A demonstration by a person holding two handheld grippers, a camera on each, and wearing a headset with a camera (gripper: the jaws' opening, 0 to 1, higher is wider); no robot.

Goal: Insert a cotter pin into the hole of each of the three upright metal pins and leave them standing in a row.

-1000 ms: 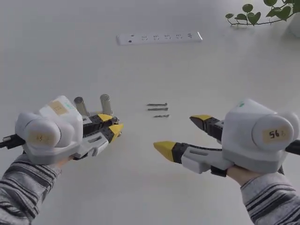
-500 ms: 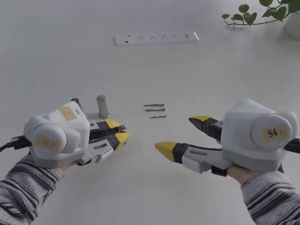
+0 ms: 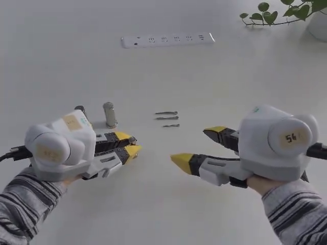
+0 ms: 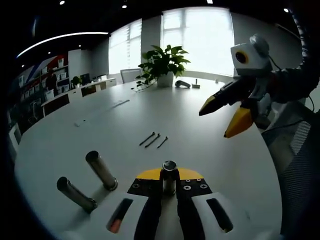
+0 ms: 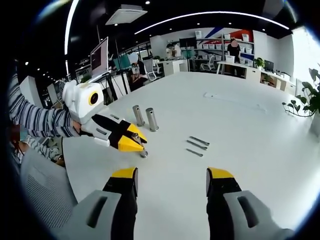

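Left hand-held gripper (image 3: 131, 144) has eased back from the pin row since a second ago, toward the person and slightly right. Right hand-held gripper (image 3: 196, 145) has hardly moved.

- Left: jaws clamped on one metal pin (image 4: 169, 176), held upright between the yellow tips, low over the bench (image 3: 153, 204). Cannot tell whether its foot touches the surface.
- Right: jaws spread wide, nothing between them, tips pointing left toward the other gripper, well apart from it.
- Two standing pins (image 4: 101, 170) remain upright on the bench just beyond the left gripper. In the head view one is partly hidden behind its white housing.
- Three cotter pins (image 3: 167, 118) lie flat in a short stack of parallel lines, right of the standing pins, between the two grippers and further out.
- Far side: white power strip (image 3: 167, 39). Leafy plant (image 3: 276, 13) at the far right corner.
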